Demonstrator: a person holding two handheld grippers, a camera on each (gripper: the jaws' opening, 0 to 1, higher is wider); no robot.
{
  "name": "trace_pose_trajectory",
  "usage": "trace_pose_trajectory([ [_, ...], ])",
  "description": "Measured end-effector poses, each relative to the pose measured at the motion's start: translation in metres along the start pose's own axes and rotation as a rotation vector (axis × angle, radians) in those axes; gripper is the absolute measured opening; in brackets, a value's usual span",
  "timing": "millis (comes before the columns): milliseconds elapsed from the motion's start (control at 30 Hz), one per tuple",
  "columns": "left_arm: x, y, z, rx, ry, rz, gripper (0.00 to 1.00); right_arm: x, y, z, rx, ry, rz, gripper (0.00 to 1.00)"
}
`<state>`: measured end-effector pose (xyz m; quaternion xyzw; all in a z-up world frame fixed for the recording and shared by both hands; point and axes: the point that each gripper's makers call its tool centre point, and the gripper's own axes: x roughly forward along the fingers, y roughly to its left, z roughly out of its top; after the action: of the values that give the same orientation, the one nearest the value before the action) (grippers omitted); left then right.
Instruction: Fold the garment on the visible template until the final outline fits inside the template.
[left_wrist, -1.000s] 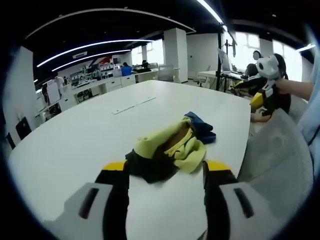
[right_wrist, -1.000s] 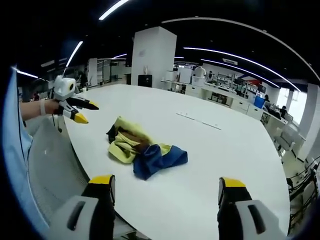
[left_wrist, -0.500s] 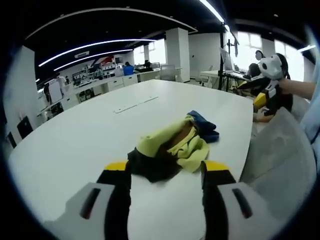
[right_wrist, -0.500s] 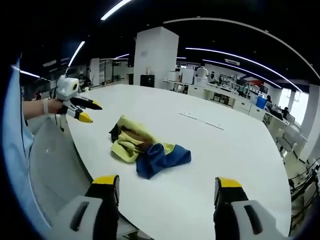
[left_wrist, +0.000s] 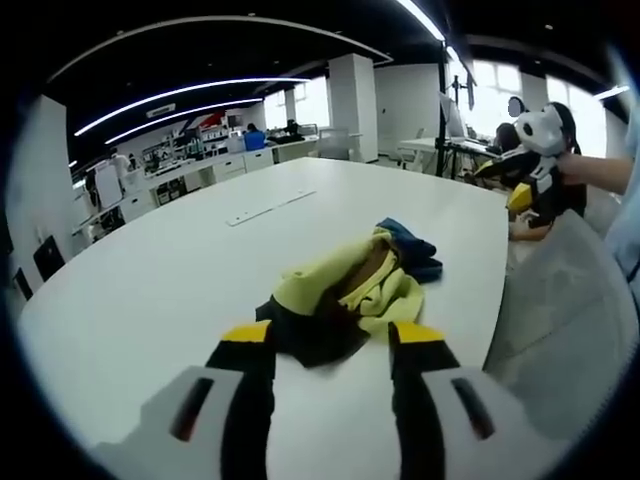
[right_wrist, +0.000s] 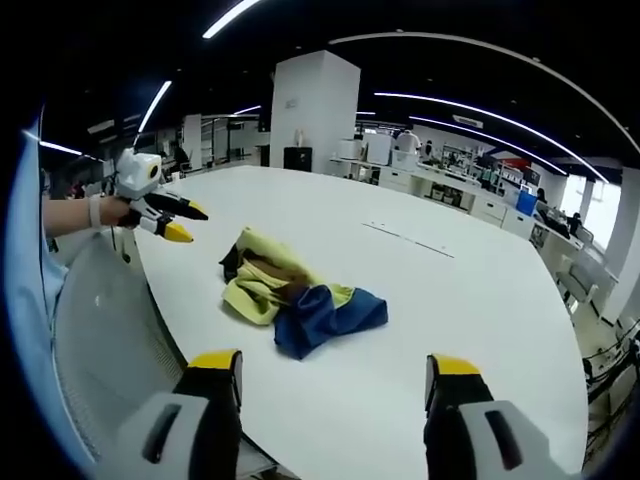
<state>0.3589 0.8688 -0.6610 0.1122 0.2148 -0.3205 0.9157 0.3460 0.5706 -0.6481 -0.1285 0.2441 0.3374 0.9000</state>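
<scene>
Over the last second the left tool (left_wrist: 325, 345), jaws spread, has edged toward the crumpled garment (left_wrist: 350, 295) on the tabletop (left_wrist: 160, 290); folding not begun.

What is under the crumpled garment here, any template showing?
The crumpled yellow, blue and dark garment lies directly on the bare white table. No template outline shows around it; whatever sits beneath the heap is covered.

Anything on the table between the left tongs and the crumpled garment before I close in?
Nothing visible. The left tongs are open just short of the garment, with bare white table around it. The right tongs are also open.
</scene>
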Motion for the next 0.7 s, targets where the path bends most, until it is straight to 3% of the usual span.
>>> trace_pose_trajectory([
  [167, 0.006, 0.003, -0.001, 0.002, 0.007, -0.009, 0.36, 0.004, -0.001, 0.004, -0.017, -0.002, 0.000, 0.70],
  [400, 0.021, 0.006, -0.004, 0.002, 0.027, -0.038, 0.33, 0.016, 0.003, 0.003, 0.016, 0.007, 0.019, 0.58],
  [533, 0.031, 0.009, -0.010, -0.011, 0.043, -0.037, 0.30, 0.036, 0.012, 0.010, 0.001, 0.007, 0.044, 0.48],
  [700, 0.040, 0.008, -0.013, -0.036, 0.047, -0.028, 0.14, 0.069, 0.028, 0.015, 0.010, 0.017, 0.089, 0.44],
])
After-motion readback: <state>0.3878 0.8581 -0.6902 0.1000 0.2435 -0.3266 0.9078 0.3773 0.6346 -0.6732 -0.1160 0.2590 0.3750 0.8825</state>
